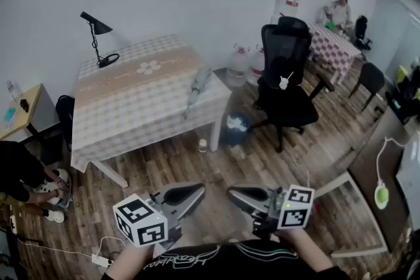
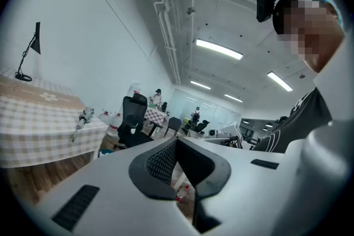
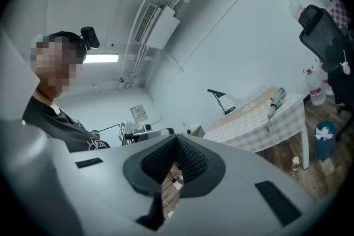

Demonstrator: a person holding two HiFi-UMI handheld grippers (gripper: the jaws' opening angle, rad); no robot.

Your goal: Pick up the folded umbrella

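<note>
The grey folded umbrella [image 1: 197,87] lies on the checked-cloth worktop [image 1: 131,115], its long axis pointing away, well ahead of the empty, pressed-together left tool [image 1: 189,196] and right tool [image 1: 244,197], more in line with the left.

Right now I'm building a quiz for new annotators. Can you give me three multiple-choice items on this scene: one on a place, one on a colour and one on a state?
1. Where does the folded umbrella lie?
A in a drawer
B on the table, at its edge toward the office chair
C on a shelf

2. What colour is the desk lamp?
A white
B red
C black

3. How do the left gripper jaws stand?
A shut, empty
B shut on the umbrella
C wide open

Answers:
1. B, it rests on the checked cloth at the chair-side edge.
2. C, its head, stem and base are black.
3. A, the pads meet with nothing between them.
</note>
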